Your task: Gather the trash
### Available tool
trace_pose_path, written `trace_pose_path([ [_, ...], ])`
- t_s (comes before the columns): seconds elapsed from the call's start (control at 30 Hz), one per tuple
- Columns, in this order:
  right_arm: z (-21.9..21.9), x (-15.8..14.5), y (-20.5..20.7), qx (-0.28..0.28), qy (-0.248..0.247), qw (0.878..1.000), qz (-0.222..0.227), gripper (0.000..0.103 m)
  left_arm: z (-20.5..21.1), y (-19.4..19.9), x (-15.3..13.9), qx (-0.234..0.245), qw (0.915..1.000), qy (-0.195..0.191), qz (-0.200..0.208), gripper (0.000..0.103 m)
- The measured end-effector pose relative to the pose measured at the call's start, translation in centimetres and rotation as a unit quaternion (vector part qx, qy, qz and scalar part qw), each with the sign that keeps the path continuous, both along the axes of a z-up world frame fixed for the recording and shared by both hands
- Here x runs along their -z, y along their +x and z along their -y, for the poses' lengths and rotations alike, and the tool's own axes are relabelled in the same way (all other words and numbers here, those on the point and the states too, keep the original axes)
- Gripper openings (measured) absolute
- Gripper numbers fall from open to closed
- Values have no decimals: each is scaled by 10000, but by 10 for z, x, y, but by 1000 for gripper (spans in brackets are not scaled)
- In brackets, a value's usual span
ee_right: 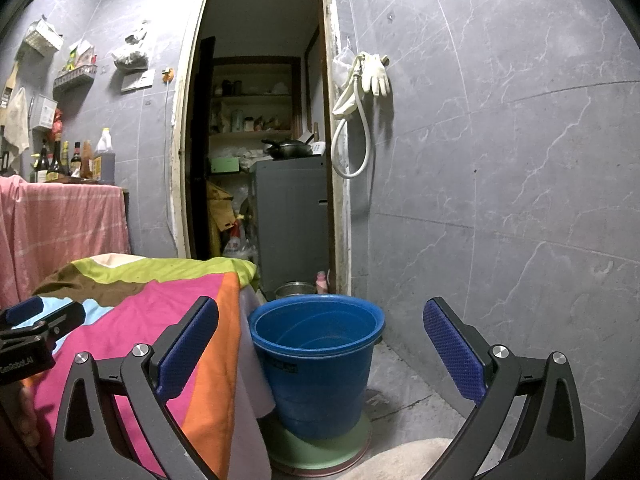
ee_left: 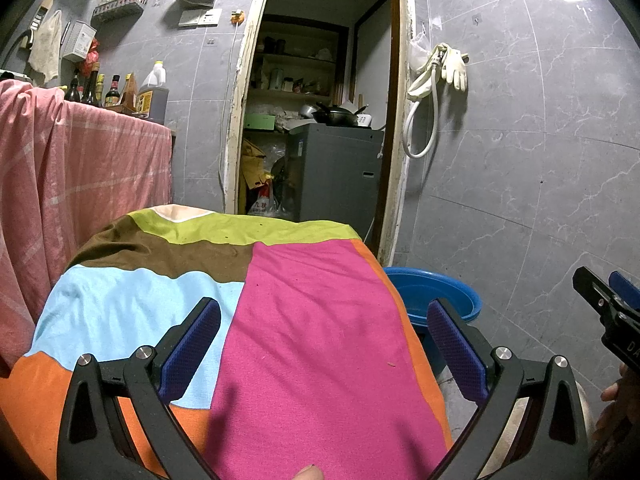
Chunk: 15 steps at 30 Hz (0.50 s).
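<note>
Beside the cloth-covered table [ee_right: 132, 312] stands a blue bucket [ee_right: 320, 376], seemingly empty; both tongs [ee_left: 324, 340] [ee_right: 320, 340] gape, holding nothing.

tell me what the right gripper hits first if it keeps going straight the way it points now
Most likely the blue bucket: it stands on the floor between the open fingers of the right gripper, just right of the cloth-covered table. Depth is unclear; aimed higher, it could pass over the rim toward the doorway.

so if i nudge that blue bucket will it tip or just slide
The bucket looks like thin plastic and seems empty, so it is probably light and would likely slide. It tapers to a narrower base, so a push near the rim might tip it. It stands on a green disc, which may shift with it.
</note>
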State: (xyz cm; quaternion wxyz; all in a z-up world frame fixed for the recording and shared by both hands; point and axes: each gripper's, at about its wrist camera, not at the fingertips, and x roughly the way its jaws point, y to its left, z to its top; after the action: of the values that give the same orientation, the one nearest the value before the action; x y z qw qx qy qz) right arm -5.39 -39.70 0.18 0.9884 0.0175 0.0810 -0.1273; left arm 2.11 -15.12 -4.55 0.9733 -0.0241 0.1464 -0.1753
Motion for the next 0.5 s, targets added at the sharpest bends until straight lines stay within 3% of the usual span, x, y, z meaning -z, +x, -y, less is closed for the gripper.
trace_pose_path([
  [0.5,1,0,0,-3,8,10000,-10,103,0,0,0,-2,10000,2,7,101],
])
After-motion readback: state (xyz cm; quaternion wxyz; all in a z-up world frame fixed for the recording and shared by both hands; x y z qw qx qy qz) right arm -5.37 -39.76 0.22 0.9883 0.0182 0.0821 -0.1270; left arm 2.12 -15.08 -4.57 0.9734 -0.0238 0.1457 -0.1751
